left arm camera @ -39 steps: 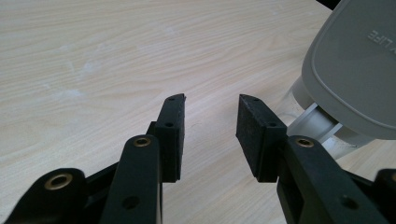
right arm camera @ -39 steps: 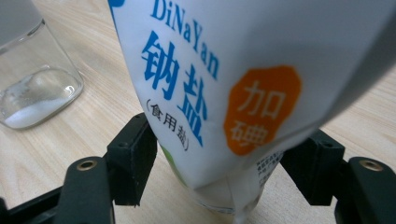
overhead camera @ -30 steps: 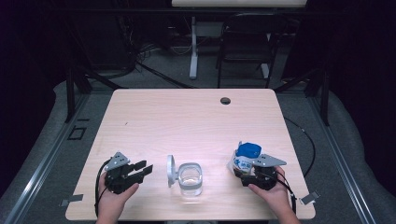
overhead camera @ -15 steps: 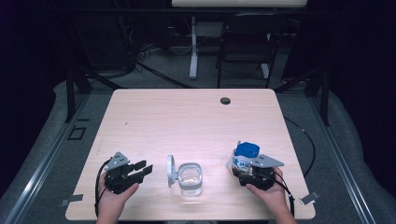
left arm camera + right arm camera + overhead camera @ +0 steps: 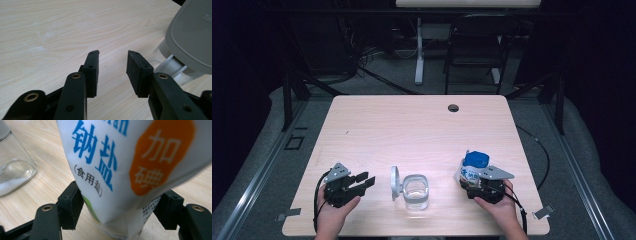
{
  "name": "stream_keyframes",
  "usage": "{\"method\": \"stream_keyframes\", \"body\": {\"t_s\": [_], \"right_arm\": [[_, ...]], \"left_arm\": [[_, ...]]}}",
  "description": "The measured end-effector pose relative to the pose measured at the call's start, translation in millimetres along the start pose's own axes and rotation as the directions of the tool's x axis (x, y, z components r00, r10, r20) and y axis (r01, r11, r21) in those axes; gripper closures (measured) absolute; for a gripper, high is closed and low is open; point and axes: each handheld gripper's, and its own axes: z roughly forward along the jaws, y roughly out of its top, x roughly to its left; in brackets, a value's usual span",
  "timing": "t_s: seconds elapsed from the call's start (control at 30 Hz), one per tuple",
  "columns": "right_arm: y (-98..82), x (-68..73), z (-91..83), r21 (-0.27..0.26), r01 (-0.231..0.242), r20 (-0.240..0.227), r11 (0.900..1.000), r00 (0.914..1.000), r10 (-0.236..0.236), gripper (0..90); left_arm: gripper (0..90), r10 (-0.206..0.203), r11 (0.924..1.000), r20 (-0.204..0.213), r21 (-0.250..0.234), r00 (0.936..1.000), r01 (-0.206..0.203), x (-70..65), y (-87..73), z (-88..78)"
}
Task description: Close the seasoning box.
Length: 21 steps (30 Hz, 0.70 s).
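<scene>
Gripping the salt bag (image 5: 473,169) upright, the right gripper (image 5: 484,186) waits at three o'clock of the open jar (image 5: 416,191), ready for pouring; the left gripper (image 5: 361,182) rests released at nine

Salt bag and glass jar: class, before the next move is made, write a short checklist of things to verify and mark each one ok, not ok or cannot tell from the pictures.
1. Right gripper clamped on salt bag: ok.
2. Bag's blue cap off: not ok, it sits on top.
3. Glass jar open, hinged lid swung aside: ok.
4. Left gripper open and empty: ok.
5. Jar steadied by a gripper: not ok, none touches it.
6. Room left in jar: cannot tell.
</scene>
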Motion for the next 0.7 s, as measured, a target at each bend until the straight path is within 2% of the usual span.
{"method": "stream_keyframes", "body": {"t_s": [0.33, 0.7], "right_arm": [[0.5, 0.7, -0.9, 0.005, 0.007, 0.002, 1.0, 1.0, -0.007, 35.5], [1.8, 2.7, -1.5, 0.01, 0.058, 0.008, 0.998, 0.9983, -0.058, 38.5]], "left_arm": [[62.5, 0.0, 1.0, -0.001, 0.001, 1.0, 0.0, 0.7, -0.1, -0.1], [62.6, -0.005, 1.0, -0.003, -0.004, 1.0, 0.005, 1.4, -0.2, -0.4]]}}
